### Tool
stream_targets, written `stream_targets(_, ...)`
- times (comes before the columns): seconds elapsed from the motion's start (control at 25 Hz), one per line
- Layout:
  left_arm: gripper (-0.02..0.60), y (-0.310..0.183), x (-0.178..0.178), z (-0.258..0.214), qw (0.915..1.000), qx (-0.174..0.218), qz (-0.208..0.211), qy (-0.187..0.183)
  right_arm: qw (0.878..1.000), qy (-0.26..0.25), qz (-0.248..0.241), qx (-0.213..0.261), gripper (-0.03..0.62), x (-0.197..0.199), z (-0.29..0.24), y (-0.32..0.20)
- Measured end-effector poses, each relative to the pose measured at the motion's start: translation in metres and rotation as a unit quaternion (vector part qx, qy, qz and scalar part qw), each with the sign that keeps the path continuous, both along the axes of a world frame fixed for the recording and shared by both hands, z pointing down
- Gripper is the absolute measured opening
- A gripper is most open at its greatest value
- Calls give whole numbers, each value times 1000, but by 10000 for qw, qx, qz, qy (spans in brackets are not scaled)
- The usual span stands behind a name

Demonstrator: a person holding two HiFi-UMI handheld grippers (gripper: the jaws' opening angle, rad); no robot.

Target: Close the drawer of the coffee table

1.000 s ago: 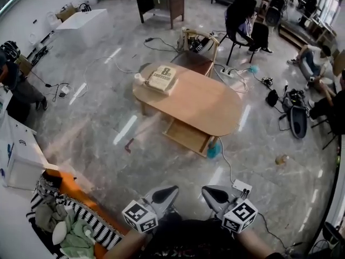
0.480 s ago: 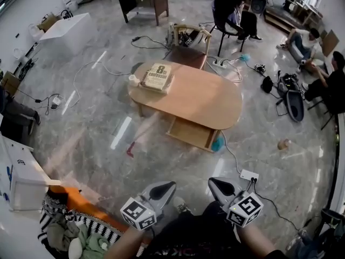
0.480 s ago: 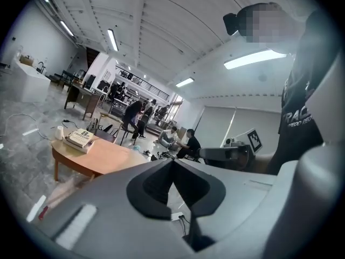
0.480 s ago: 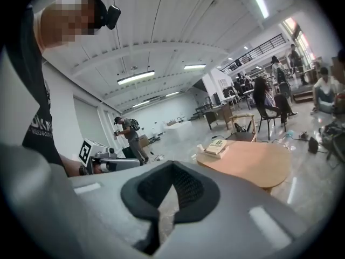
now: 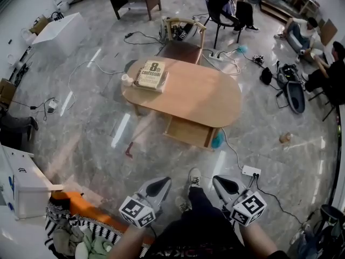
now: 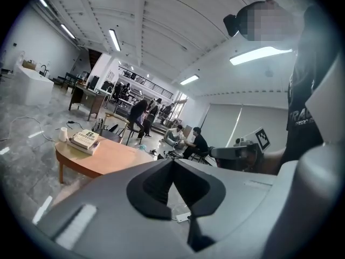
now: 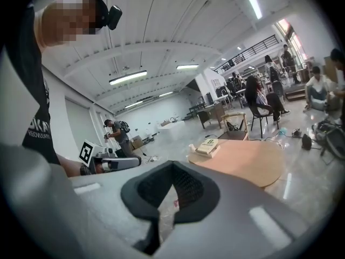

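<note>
The oval wooden coffee table [image 5: 194,99] stands on the marble floor some way ahead of me. Its drawer [image 5: 188,131] hangs pulled out from under the near edge. A book [image 5: 150,74] and a small white cup [image 5: 126,80] rest on the table's left end. My left gripper [image 5: 161,183] and right gripper [image 5: 220,181] are low in the head view, side by side, both shut and empty, well short of the drawer. The left gripper view shows its closed jaws [image 6: 172,161] with the table [image 6: 108,156] beyond; the right gripper view shows its closed jaws [image 7: 172,166] and the table [image 7: 242,161].
A blue object [image 5: 216,140] lies by the drawer's right corner. A power strip [image 5: 251,171] and its cable cross the floor on the right. A wooden chair [image 5: 183,42] stands behind the table. A white cabinet [image 5: 21,188] and a clothes pile [image 5: 81,236] are at left; people sit at the back right.
Both grippers, still shut, have come forward toward the table. The person's leg and shoe now show between them, and the table has shifted slightly left in the head view.
</note>
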State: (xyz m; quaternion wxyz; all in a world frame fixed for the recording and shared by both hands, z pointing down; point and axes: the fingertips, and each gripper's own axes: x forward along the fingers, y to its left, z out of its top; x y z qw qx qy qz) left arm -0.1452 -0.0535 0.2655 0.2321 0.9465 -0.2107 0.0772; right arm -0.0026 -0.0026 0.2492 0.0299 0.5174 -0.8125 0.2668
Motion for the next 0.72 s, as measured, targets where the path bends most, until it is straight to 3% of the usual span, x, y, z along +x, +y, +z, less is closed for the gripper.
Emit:
stream_targets(0.44, 2, -100, 71, 32, 9987, 45, 74, -504, 9999, 29, -83, -101, -2, 79, 43, -96)
stream_targets(0.72, 2, -153, 100, 78, 9959, 334, 159, -831, 9997, -15, -155, -180, -2, 117, 94, -143)
